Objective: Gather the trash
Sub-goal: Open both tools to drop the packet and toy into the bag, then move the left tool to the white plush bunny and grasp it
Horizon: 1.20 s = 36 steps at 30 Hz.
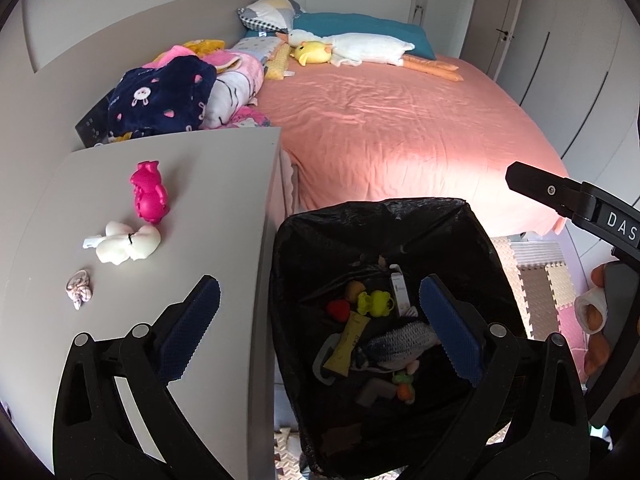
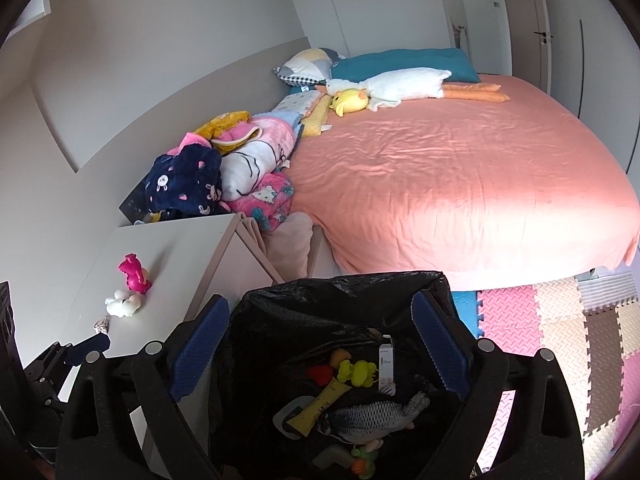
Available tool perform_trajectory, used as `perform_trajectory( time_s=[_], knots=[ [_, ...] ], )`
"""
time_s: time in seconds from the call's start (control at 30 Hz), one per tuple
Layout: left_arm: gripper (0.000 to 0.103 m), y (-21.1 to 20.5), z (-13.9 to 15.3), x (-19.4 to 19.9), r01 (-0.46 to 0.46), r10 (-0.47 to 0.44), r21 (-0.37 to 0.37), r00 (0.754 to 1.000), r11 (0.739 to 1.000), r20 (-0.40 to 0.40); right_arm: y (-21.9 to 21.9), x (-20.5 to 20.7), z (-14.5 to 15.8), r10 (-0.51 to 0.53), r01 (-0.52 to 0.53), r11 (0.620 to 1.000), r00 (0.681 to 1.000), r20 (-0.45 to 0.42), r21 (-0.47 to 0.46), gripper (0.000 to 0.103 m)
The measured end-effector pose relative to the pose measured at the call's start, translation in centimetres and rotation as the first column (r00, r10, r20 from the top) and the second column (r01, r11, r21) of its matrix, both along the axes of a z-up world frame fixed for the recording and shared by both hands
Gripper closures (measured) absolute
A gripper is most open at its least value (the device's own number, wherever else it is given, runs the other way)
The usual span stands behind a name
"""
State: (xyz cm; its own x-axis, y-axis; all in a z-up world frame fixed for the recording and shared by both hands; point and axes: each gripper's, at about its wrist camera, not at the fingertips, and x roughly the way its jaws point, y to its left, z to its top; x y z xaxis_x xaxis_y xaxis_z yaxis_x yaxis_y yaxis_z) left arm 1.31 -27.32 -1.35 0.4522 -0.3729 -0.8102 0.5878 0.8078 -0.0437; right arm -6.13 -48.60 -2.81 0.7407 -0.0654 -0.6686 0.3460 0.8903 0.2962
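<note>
A bin lined with a black bag (image 1: 320, 232) (image 2: 288, 304) stands between the white side table (image 1: 208, 184) (image 2: 184, 240) and the bed. It holds a grey toy fish (image 1: 396, 346) (image 2: 372, 416), a yellow wrapper (image 1: 348, 340), a green toy (image 1: 374, 302) and other items. On the table lie a pink toy (image 1: 149, 193) (image 2: 134, 274), a white toy (image 1: 126, 242) (image 2: 123, 305) and a small crumpled wad (image 1: 79, 288). My left gripper (image 1: 320, 328) is open and empty over the table edge and bin. My right gripper (image 2: 320, 354) is open and empty above the bin.
A bed with a salmon cover (image 1: 400, 120) (image 2: 460, 168) carries plush toys, pillows and piled blankets (image 1: 180, 92). Foam floor tiles (image 2: 560, 340) lie right of the bin. The right gripper's body (image 1: 580, 204) shows at the left view's right edge.
</note>
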Motion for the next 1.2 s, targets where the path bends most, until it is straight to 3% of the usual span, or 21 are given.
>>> perform_trajectory(
  time_s=[0.5,1.03,1.2],
  knots=[
    [0.006,4.1,-0.8,2.4,-0.120,0.120,0.009,0.992,0.993,-0.024,3.5,3.1,-0.8,0.082,-0.082,0.997,0.996,-0.018,0.005,0.011],
    [0.006,8.4,-2.3,6.9,-0.253,0.254,0.032,0.966,0.967,-0.054,7.2,8.0,-1.2,0.153,-0.153,0.988,0.988,-0.017,0.001,0.011],
    [0.006,9.5,-2.6,8.9,-0.277,0.276,0.006,0.958,0.961,-0.081,8.3,9.9,-1.4,0.172,-0.173,0.985,0.985,-0.020,-0.002,0.011]
  ],
)
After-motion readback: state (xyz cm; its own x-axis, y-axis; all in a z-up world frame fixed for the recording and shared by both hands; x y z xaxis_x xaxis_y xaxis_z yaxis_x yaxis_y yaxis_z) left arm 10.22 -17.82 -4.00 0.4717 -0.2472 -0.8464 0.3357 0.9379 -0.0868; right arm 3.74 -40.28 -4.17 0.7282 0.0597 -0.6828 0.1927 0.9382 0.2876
